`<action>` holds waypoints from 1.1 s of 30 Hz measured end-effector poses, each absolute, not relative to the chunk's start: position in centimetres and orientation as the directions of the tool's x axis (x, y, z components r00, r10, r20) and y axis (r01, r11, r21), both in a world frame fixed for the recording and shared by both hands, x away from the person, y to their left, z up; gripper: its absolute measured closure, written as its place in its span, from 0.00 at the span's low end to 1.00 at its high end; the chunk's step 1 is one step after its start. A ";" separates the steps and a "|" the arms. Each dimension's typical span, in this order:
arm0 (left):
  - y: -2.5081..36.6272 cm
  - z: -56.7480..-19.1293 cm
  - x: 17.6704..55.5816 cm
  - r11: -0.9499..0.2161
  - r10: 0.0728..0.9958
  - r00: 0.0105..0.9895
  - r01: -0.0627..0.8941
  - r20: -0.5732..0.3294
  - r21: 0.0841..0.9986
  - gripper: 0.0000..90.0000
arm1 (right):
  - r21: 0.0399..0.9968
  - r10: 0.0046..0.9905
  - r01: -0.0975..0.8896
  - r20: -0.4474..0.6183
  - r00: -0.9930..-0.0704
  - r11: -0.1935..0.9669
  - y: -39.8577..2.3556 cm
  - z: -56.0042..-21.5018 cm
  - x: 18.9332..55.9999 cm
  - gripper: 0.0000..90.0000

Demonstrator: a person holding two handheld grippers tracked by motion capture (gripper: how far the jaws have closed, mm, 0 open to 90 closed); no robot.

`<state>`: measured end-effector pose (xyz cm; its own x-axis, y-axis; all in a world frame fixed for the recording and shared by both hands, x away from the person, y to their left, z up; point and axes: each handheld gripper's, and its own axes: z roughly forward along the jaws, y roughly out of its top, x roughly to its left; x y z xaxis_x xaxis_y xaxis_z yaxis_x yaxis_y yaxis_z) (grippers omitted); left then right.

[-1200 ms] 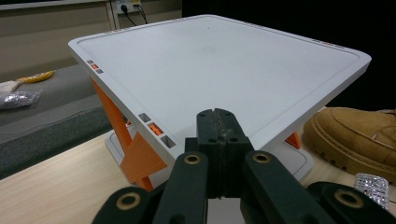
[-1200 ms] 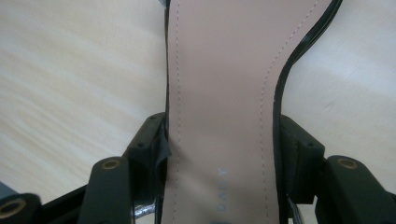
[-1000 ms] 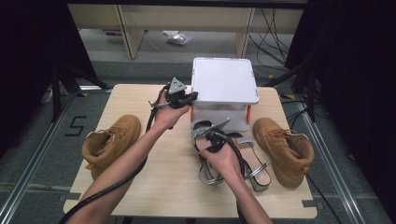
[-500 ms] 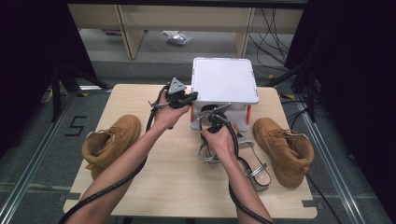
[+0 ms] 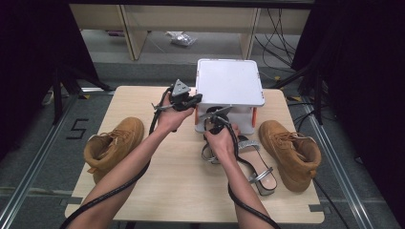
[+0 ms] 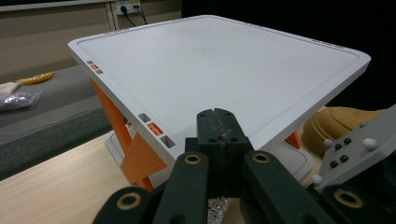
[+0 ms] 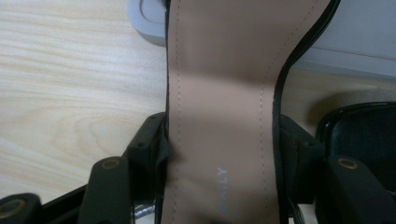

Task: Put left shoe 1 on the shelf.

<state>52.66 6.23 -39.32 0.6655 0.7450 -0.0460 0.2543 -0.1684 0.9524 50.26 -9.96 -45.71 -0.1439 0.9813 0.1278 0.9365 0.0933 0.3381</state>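
Note:
A sandal (image 7: pixel 219 84) with a tan insole and black edge lies between the pads of my right gripper (image 7: pixel 222 135), which press on both its sides. In the high view my right gripper (image 5: pixel 216 115) holds this sandal at the open front of the white two-level rack (image 5: pixel 229 81), its silver straps (image 5: pixel 208 154) trailing behind the hand. The sandal's toe points at the rack's pale base (image 7: pixel 144 18). My left gripper (image 6: pixel 217 116) is shut with nothing in it, just before the rack's white top (image 6: pixel 224 60). From above, the left gripper (image 5: pixel 195 100) sits at the rack's left front corner.
A second silver-strapped sandal (image 5: pixel 259 168) lies on the wooden table (image 5: pixel 181 191) right of my right forearm. One tan boot (image 5: pixel 113 143) stands at the table's left, another tan boot (image 5: pixel 292 149) at its right. Orange supports (image 6: pixel 135 154) carry the rack's top.
My right hand has carried the sandal away from the second sandal and forward to the rack's front. The left hand has stayed where it was.

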 end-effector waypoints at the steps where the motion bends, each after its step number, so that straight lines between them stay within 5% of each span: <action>1: 6.2 -39.3 52.7 -0.169 0.745 0.666 0.254 -0.046 0.952 1.00 | 0.336 0.982 0.936 0.119 -0.148 0.101 -9.9 -45.9 50.3 0.48; 14: 6.3 -39.3 52.7 -0.172 0.744 0.666 0.255 -0.044 0.951 0.99 | 0.353 0.982 0.924 0.059 -0.180 0.148 -9.8 -46.6 50.6 0.45; 22: 6.3 -39.3 52.7 -0.169 0.745 0.666 0.257 -0.048 0.952 1.00 | 0.361 0.975 0.923 0.120 -0.185 0.131 -10.1 -43.4 48.8 0.40; 27: 6.3 -39.3 52.7 -0.171 0.743 0.667 0.257 -0.047 0.951 1.00 | 0.416 0.956 0.897 0.171 -0.237 0.148 -11.1 -41.3 46.8 0.55; 32: 6.3 -39.3 52.7 -0.169 0.743 0.667 0.260 -0.050 0.951 1.00 | 0.408 0.941 0.889 0.163 -0.296 0.209 -12.8 -39.5 44.5 0.87; 33: 6.3 -39.3 52.7 -0.169 0.743 0.667 0.260 -0.050 0.951 1.00 | 0.408 0.941 0.889 0.163 -0.296 0.209 -12.8 -39.5 44.5 0.87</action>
<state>52.74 6.34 -39.29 0.6670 0.7433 -0.0502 0.2599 -0.1690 0.9507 44.50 -12.79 -39.48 -0.2965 0.9410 0.1633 0.8889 0.2093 0.4076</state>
